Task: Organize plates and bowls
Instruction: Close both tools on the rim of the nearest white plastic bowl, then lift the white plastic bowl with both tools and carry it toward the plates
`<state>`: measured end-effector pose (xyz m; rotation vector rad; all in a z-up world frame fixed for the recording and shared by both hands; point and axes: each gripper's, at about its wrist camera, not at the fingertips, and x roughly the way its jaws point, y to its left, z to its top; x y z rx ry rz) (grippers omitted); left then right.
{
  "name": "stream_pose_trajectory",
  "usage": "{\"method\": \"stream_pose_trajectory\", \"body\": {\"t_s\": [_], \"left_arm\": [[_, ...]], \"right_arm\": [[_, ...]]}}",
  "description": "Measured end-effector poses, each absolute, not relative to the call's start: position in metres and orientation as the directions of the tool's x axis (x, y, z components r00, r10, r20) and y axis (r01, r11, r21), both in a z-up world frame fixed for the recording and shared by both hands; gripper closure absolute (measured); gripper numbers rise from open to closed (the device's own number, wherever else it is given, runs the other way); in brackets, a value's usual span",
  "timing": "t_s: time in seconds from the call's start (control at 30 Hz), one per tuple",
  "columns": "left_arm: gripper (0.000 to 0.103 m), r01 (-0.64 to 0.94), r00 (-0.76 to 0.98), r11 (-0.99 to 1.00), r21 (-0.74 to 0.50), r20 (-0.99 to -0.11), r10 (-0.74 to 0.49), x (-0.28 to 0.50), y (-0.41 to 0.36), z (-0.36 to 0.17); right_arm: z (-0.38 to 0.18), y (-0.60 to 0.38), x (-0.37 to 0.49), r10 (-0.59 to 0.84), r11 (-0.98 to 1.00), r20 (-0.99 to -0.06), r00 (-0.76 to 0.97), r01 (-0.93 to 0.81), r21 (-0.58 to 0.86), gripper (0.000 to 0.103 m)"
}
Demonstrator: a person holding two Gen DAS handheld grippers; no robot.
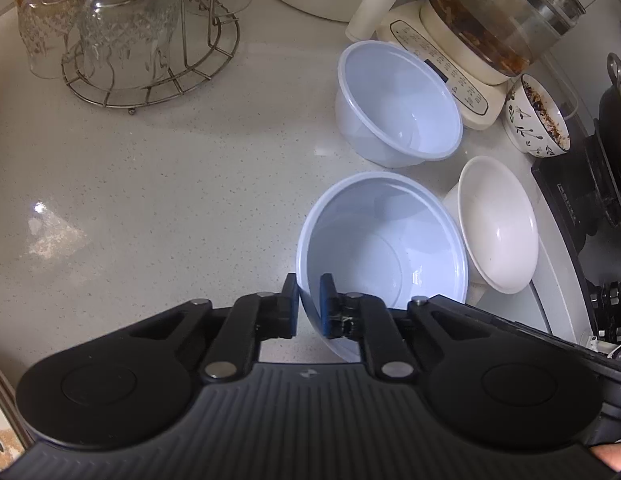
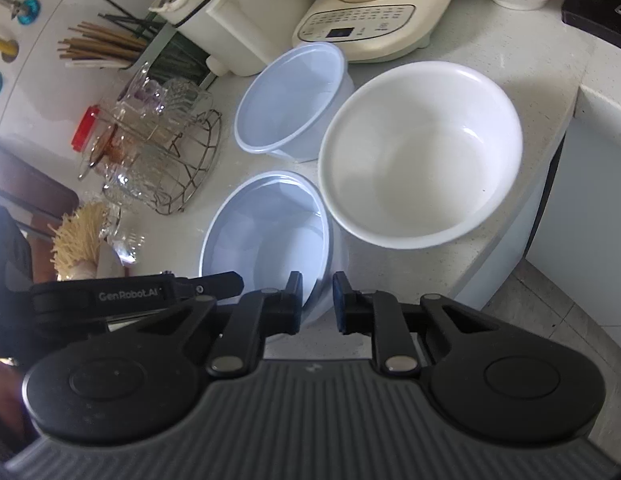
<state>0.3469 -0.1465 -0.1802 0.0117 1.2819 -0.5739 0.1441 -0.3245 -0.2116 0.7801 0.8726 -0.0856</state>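
Both my left tongs (image 1: 309, 306) and right tongs (image 2: 317, 303) pinch the rim of one pale-blue round plastic bowl (image 1: 384, 248) near the speckled white worktop's (image 1: 150, 184) front edge.

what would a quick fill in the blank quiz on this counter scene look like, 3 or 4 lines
1. Both tools, left and right, grip the rim of the same pale ____ bowl.
2. A second bowl of that colour stands in front of the cream ____ base.
3. The drinking glasses hang upside down on a ____ rack.
4. The patterned bowl by the stove looks ____, not clean.

Missing words: blue; kettle; wire; dirty
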Motion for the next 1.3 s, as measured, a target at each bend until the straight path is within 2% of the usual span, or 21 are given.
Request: {"method": "stream_pose_trajectory", "body": {"t_s": [0.5, 0.77, 1.3], "left_arm": [[0.091, 0.339, 0.24, 0.875, -0.346, -0.867, -0.436, 0.336, -0.097, -0.144], [0.091, 0.257, 0.295, 0.905, -0.34, -0.864, -0.408, 0.335, -0.053, -0.137], [0.091, 0.165, 0.3, 0.938, -0.306, -0.89, -0.343, 0.33, -0.016, -0.157]], "right_arm": [[-0.182, -0.301, 0.147, 0.273, 0.76, -0.655, 0.704, 0.259, 0.595, 0.085], [-0.174, -0.269, 0.164, 0.325, 0.795, -0.64, 0.696, 0.165, 0.584, 0.085], [-0.191, -0.23, 0.19, 0.359, 0.847, -0.709, 0.607, 0.108, 0.521, 0.085]]}}
